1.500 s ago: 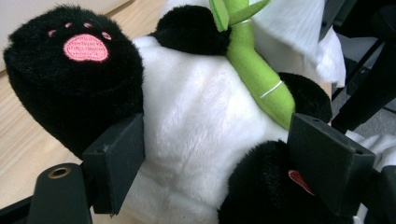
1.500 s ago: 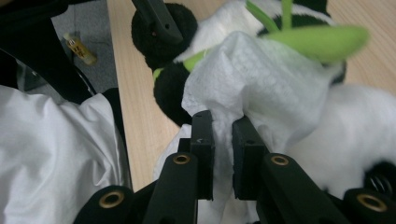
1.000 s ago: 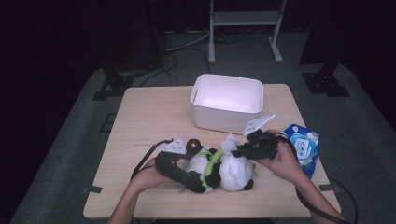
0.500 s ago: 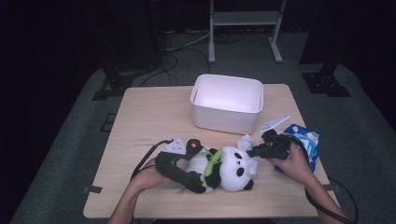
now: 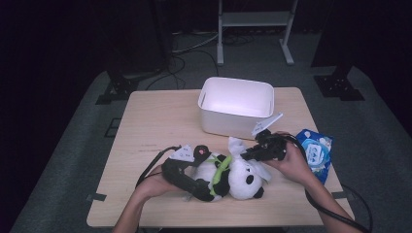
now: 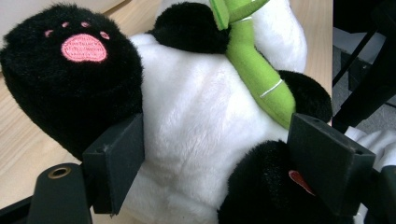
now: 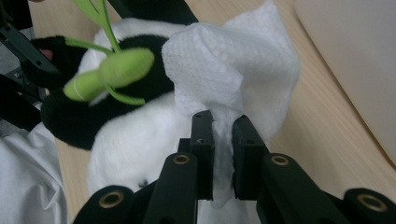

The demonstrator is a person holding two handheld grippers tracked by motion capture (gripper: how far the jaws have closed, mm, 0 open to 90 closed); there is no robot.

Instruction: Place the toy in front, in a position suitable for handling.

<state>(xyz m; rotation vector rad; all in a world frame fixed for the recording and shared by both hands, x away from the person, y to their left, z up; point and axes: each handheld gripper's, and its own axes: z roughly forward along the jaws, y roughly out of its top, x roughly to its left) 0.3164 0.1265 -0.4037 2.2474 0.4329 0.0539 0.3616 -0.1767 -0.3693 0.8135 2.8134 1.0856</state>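
- Two grippers work on one black-and-white plush panda toy with a green felt bamboo stalk, lying on its back at the near middle of the pale wooden desk.
- Left gripper: fingers spread around the panda's white belly, one pad beside the pink-soled black paw, the other against a lower black limb. Looks like a bracing hold; whether the pads press the plush hard I cannot tell.
- Right gripper: fingers pinching a crumpled white wipe, held just above the panda's head.
- Step in hand, as I judge it: wiping the toy. Do it well by keeping the left hold steady, dragging the wipe in short strokes, and keeping the black finger tips off the fur.
- Desk also carries a white rectangular plastic bin behind the toy, and a blue soft pack of wipes at the right edge.
- Room: dark, grey floor, cables and a metal stand's legs beyond the desk.
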